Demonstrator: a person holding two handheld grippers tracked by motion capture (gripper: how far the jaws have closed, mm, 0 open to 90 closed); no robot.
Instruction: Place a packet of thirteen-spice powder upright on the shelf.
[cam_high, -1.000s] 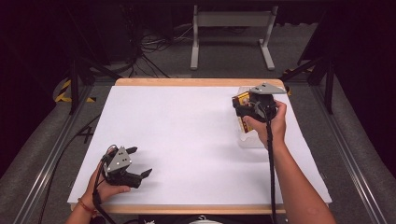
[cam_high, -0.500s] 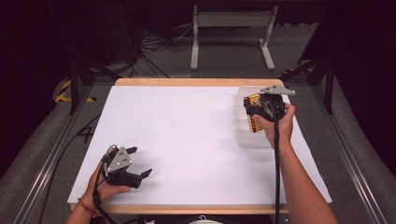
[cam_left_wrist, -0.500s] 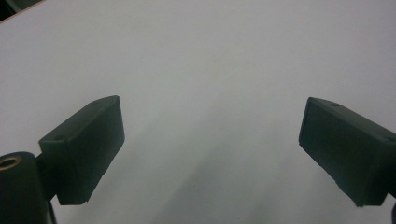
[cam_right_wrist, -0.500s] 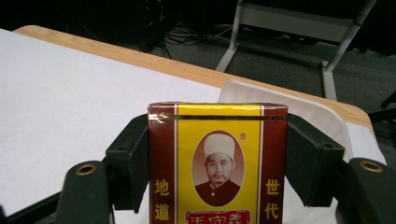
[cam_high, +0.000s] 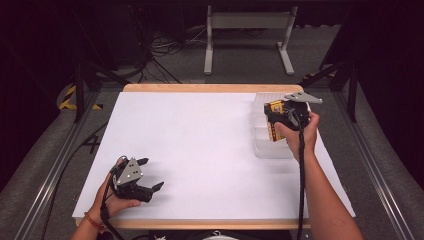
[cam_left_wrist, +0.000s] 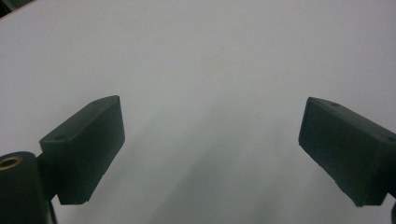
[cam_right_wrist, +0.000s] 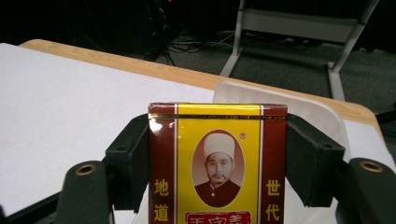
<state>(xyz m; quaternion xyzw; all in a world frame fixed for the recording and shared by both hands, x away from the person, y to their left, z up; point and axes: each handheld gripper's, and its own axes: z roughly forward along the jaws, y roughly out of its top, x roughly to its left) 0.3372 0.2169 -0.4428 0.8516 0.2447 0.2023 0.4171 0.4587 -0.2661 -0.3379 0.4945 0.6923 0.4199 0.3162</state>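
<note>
High view: my right gripper (cam_high: 278, 116) clamps red-and-yellow printed carton (cam_high: 274, 125) above clear plastic tray (cam_high: 261, 145); my left gripper (cam_high: 149, 175), jaws spread empty, well left of tray.

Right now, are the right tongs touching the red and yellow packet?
Touching. In the right gripper view both black jaws of the right tongs press flat against the two sides of the red and yellow printed packet, with no gap on either side.

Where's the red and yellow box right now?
The red and yellow box is clamped in the right gripper, held above the clear plastic container at the table's far right in the high view.
</note>
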